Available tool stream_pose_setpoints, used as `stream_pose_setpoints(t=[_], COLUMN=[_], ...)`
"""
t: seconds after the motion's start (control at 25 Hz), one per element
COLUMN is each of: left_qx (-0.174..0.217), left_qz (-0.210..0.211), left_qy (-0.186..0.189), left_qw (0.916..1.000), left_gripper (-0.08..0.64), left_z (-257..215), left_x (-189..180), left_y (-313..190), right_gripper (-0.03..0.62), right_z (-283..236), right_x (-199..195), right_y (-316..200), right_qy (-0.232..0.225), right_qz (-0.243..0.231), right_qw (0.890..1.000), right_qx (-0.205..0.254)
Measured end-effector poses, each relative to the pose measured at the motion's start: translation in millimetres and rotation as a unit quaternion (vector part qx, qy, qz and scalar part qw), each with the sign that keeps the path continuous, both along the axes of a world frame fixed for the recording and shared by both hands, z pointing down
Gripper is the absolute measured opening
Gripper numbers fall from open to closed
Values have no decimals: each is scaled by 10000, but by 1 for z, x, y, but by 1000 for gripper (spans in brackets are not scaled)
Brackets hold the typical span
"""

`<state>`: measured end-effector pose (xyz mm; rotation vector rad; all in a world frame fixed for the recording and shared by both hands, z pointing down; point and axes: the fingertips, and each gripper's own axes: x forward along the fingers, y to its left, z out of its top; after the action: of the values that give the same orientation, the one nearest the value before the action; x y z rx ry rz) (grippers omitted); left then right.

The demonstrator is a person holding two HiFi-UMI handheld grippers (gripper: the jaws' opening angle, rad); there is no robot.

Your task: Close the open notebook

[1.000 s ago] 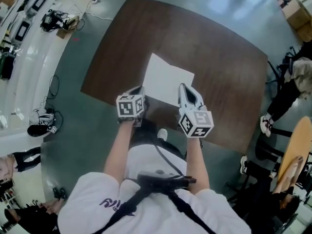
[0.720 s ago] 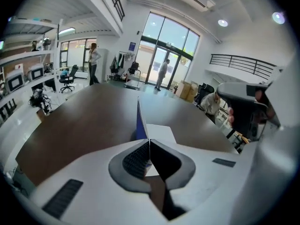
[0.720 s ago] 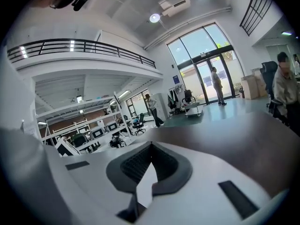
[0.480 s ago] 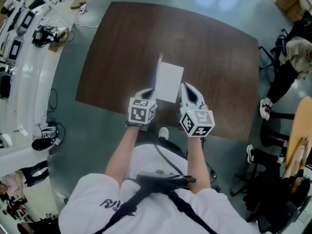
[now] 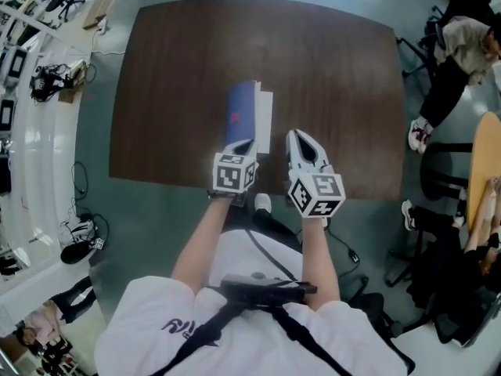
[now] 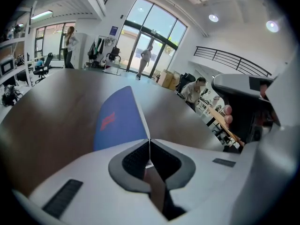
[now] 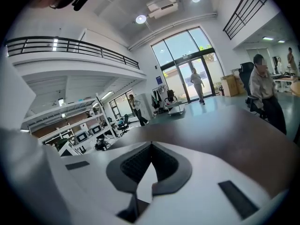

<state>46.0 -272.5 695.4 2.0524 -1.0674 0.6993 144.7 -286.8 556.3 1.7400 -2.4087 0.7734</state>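
The notebook lies near the front edge of the dark brown table [image 5: 337, 77]. Its blue cover [image 5: 239, 114] stands raised on edge over the white pages [image 5: 265, 121]. My left gripper [image 5: 244, 142] is shut on the near edge of that cover. In the left gripper view the blue cover [image 6: 119, 118] rises straight from the closed pads of the left gripper [image 6: 149, 143]. My right gripper [image 5: 295, 136] rests just right of the notebook, apart from it, and is shut. In the right gripper view nothing lies between the pads of the right gripper [image 7: 151, 145], and the notebook is out of sight.
A seated person [image 5: 463, 44] and chairs [image 5: 438, 178] are off the table's right side. Cables and gear [image 5: 48, 82] lie on the floor to the left. Wide bare tabletop stretches behind and to both sides of the notebook.
The notebook lay open with white pages up. My left gripper has swung its left half up and rightward, so the blue cover now shows. The right gripper shifted slightly.
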Motion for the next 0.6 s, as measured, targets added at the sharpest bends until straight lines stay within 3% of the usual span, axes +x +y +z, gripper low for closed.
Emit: stream_pose_setpoints(t=[0.4,0.6], left_qx=[-597,-719], left_qz=[363,568], left_qy=[-76,-148], left_qw=[9975,9957], left_gripper=[18,18], left_z=[58,77], left_x=[47,60], left_y=[-2,-7], right_gripper=[2,2], right_z=[28,43], right_x=[35,44], right_y=[9,10], right_qy=[60,63], right_qz=[272,357], right_qw=[9991,9982], right_qx=[-314,-470])
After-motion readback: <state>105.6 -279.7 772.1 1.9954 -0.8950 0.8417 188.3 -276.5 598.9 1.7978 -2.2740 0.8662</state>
